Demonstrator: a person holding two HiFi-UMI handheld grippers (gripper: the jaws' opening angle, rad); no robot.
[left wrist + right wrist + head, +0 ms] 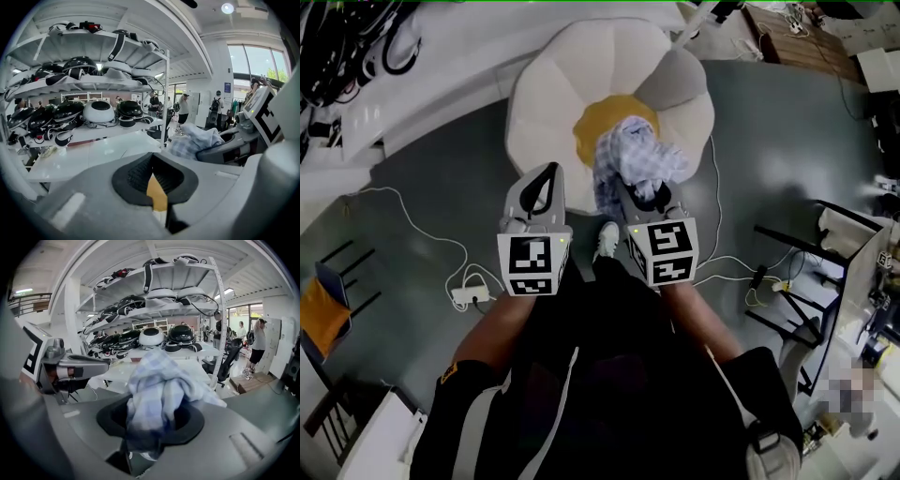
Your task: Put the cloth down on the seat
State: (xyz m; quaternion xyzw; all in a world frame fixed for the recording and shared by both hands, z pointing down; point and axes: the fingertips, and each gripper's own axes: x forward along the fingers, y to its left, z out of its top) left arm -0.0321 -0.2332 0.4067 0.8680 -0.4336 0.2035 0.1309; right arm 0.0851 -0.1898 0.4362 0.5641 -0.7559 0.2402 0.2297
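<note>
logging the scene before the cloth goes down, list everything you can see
cloth: one, blue-and-white check, bunched in the right hand-held gripper above the seat
seat: one, white and grey petals with a yellow centre, on the floor
power strip: one, white, on the floor at left, cabled
helmets: many, black and white, on white shelves
shoe: one, white, between the grippers
left hand-held gripper: one, grey, jaws together, empty
right hand-held gripper: one, grey, shut on the cloth
</note>
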